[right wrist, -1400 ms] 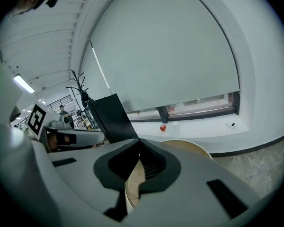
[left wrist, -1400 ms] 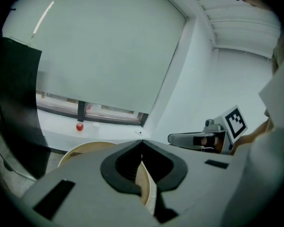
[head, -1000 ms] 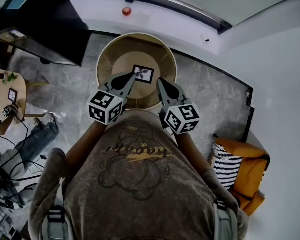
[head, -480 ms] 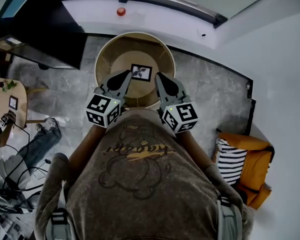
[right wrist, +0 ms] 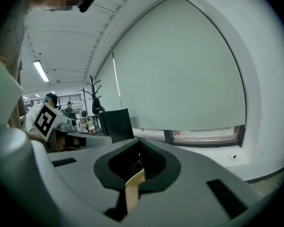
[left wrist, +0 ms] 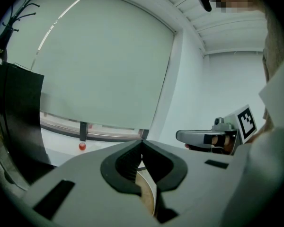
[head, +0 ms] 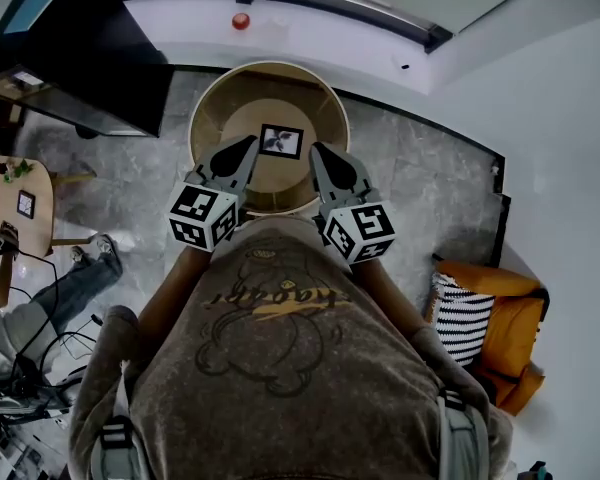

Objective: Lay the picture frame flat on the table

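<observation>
A small black picture frame (head: 281, 141) with a white mat sits near the middle of the round wooden table (head: 216, 108), its face turned up toward the head camera. I cannot tell whether it lies fully flat. My left gripper (head: 248, 145) is just left of the frame and my right gripper (head: 317, 152) just right of it, both over the table's near half. Each gripper's jaws meet at the tips with nothing between them, as the left gripper (left wrist: 142, 144) and right gripper (right wrist: 139, 144) show in their own views. Neither gripper view shows the frame.
The table has a raised rim and stands on a grey stone floor below a white window sill (head: 310, 38) holding a red object (head: 241, 21). A black panel (head: 80, 48) stands far left, beside a small wooden table (head: 15, 183). An orange chair (head: 495, 338) is at right.
The left gripper's tip was at the frame's near left corner; it now sits apart to the frame's left. The frame appears squarer to the camera. The head view has shifted slightly.
</observation>
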